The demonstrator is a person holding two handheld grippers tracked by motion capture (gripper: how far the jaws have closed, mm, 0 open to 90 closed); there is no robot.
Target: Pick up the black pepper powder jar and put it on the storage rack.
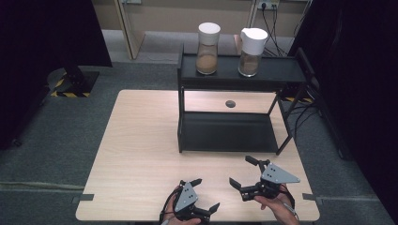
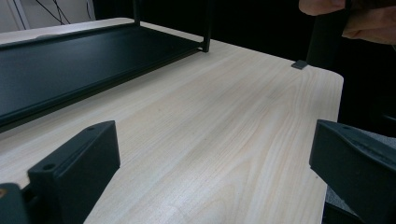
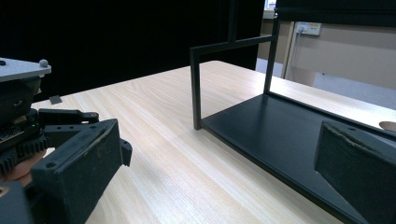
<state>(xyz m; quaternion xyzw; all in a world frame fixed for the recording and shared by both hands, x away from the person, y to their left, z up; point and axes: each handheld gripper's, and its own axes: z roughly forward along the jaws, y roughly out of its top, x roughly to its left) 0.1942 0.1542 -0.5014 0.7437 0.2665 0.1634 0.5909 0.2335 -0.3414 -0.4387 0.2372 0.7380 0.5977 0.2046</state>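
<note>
Two glass jars with white lids stand on the top shelf of a black rack (image 1: 281, 71). The left jar (image 1: 207, 43) and the right jar (image 1: 251, 47) both hold brown powder. My left gripper (image 1: 206, 193) is held open near the table's front edge, with bare wood between its jaws (image 2: 212, 140). My right gripper (image 1: 240, 171) is open too, just in front of the rack's lower shelf (image 1: 230, 132). It looks along that lower shelf (image 3: 280, 135), with nothing between its jaws (image 3: 219, 144). The left gripper (image 3: 28, 107) shows at the left of the right gripper view.
The light wooden table (image 1: 141, 140) has open room left of the rack. A small dark round spot (image 1: 230, 103) lies on the table behind the lower shelf. Grey carpet surrounds the table, and cables run at the back right. A hand (image 2: 355, 18) shows at top right.
</note>
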